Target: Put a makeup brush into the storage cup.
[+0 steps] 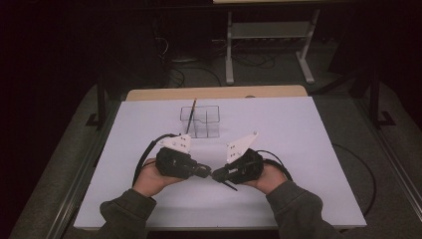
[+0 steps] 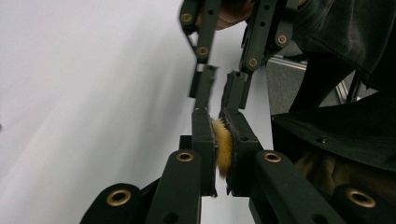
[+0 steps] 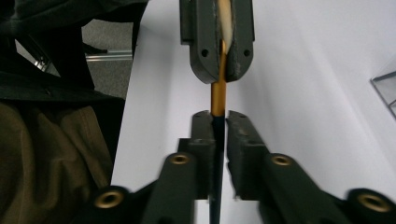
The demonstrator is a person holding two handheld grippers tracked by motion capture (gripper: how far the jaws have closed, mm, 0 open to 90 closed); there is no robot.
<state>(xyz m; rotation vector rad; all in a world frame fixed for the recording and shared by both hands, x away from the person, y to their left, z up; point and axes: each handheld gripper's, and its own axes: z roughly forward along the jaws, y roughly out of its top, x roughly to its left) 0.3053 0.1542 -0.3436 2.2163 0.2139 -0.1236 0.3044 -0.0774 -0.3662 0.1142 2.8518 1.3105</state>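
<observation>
Over the front middle of the white table, my two grippers meet tip to tip. A paintbrush runs between them. My left gripper (image 1: 206, 173) (image 2: 224, 122) is shut on the brush's tan bristles (image 2: 223, 149). The gold ferrule (image 3: 218, 95) spans the short gap between the two sets of jaws. The dark handle (image 3: 215, 186) lies between the jaws of my right gripper (image 1: 215, 175) (image 3: 219, 120), against one pad, with a thin slit of light beside the other. The handle's tail (image 1: 230, 186) sticks out behind the right gripper. The left gripper view shows the right gripper (image 2: 219, 88) with its jaws slightly apart.
A clear compartment box (image 1: 204, 124) stands at the table's centre back with another thin brush (image 1: 191, 115) leaning in it. Its corner (image 3: 385, 88) shows in the right gripper view. The table's front edge and the person's dark sleeves (image 1: 293, 209) are close below the grippers.
</observation>
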